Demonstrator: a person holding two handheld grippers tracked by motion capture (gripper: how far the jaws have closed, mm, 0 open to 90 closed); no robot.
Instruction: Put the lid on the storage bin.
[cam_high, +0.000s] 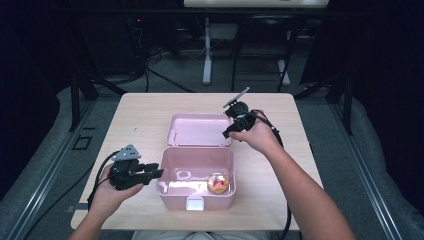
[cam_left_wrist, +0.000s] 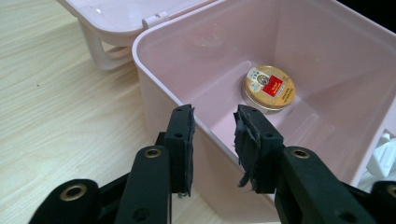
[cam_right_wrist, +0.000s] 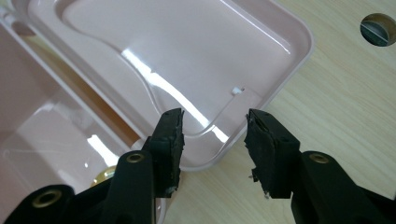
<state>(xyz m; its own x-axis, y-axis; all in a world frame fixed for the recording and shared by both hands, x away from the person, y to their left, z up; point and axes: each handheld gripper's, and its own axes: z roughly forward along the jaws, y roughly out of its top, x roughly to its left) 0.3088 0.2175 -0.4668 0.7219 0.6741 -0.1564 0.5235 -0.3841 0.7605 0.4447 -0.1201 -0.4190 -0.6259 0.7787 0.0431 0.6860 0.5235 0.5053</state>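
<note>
**Two grippers at an open pink storage box**

A pink plastic box (cam_high: 196, 180) is sitting at the near centre of the desk (cam_high: 140, 120), its hinged lid (cam_high: 199, 130) lying flat open at 12 o'clock from the tub. A round gold tin (cam_high: 218, 183) is resting on the tub floor, toward 4 o'clock. A white latch (cam_high: 194, 203) is hanging at the tub's 6 o'clock rim.

The box is likely light, stiff and smooth-walled, so it may be slipping under a loose pinch; the thin rims are probably the best places to take hold. The lid is best taken at its free edge, away from the hinge, with the tub steadied at a side wall.

The left gripper (cam_left_wrist: 214, 126) is standing at the tub's 9 o'clock wall, its jaws partly open and straddling the rim, one outside and one inside; the pads (cam_left_wrist: 246, 140) are not visibly pressing on it. The right gripper (cam_right_wrist: 214, 133) is hovering at the lid's 3 o'clock corner, jaws likewise half open around the lid's edge, with a gap on both sides, holding nothing.
</note>
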